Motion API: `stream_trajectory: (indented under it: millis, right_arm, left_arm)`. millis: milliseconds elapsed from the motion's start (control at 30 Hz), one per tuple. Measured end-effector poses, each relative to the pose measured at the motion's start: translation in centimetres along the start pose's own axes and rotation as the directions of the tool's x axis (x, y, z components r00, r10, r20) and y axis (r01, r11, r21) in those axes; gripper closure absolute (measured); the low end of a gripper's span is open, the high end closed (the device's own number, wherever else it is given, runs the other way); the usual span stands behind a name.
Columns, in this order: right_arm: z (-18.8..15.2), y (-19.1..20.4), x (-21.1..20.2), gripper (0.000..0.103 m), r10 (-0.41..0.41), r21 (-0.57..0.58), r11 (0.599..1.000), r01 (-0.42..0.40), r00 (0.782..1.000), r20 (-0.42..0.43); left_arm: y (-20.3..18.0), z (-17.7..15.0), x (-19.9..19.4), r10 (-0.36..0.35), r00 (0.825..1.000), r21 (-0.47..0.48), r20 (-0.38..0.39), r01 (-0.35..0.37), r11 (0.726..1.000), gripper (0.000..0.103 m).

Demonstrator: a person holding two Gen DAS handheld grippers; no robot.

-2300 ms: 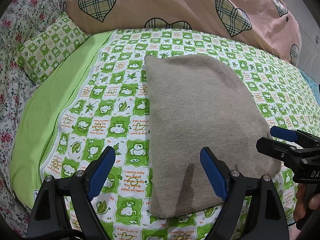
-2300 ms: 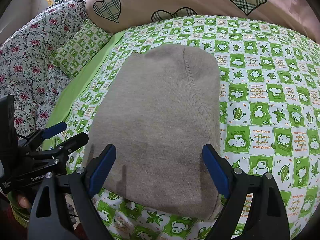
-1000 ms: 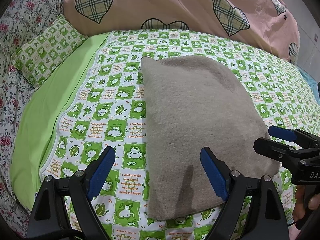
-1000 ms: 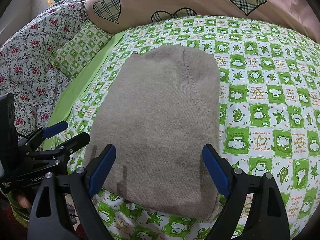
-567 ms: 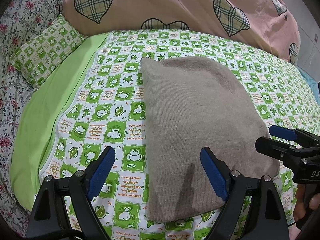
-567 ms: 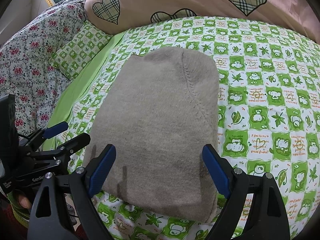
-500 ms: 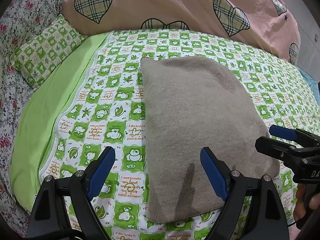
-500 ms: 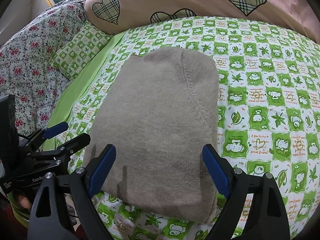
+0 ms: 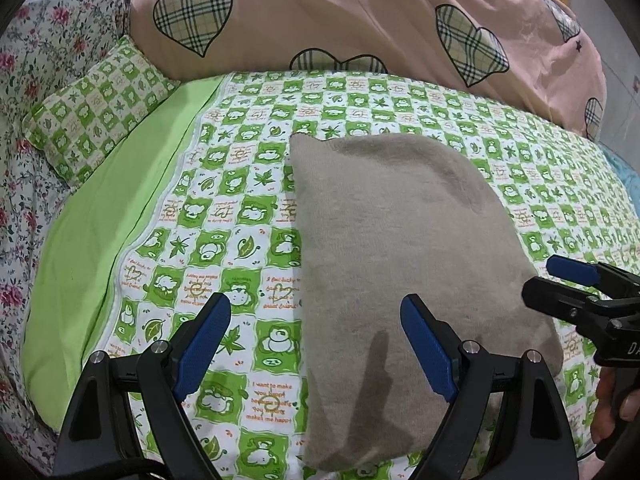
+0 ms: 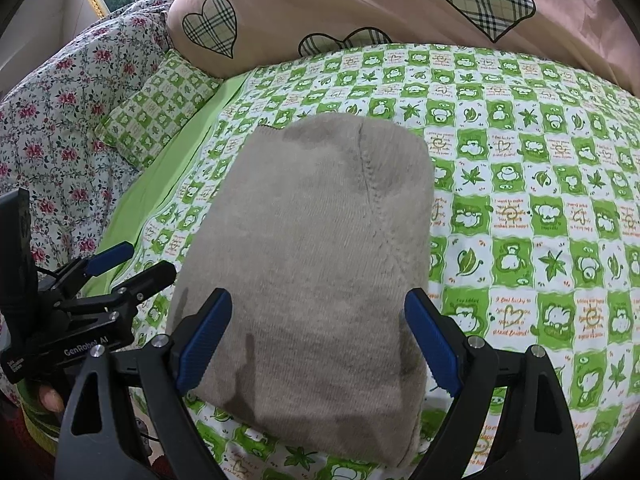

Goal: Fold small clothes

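Observation:
A folded beige knit garment [image 9: 400, 248] lies flat on the green-and-white checked bed sheet [image 9: 240, 216]; it also shows in the right wrist view [image 10: 316, 248]. My left gripper [image 9: 316, 344] is open and empty, hovering over the garment's near left edge. My right gripper [image 10: 318, 338] is open and empty, hovering over the garment's near edge. Each gripper shows in the other's view, the right one [image 9: 560, 284] at the garment's right edge, the left one [image 10: 128, 268] at its left edge.
A pink duvet with plaid hearts [image 9: 360, 20] lies along the far side. A small checked pillow [image 9: 96, 104] and a floral quilt [image 10: 60, 120] sit at the left. A plain green strip of sheet [image 9: 104, 216] runs down the left.
Both views have shifted only slightly; the garment lies as before and both grippers stay open above its near edge.

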State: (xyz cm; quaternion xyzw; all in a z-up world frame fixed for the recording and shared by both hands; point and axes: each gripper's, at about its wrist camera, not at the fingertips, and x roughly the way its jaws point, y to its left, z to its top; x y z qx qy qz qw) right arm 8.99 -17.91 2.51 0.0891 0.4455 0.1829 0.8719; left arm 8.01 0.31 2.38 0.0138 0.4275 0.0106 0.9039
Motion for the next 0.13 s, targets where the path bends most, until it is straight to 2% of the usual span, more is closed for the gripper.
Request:
stream_trajectory:
  millis: [133]
  right_arm:
    - [-0.08, -0.24, 0.1, 0.015, 0.002, 0.01, 1.0, -0.002, 1.0, 0.009]
  left_arm:
    - [0.49, -0.02, 0.11, 0.007, 1.0, -0.004, -0.003, -0.007, 1.0, 0.016]
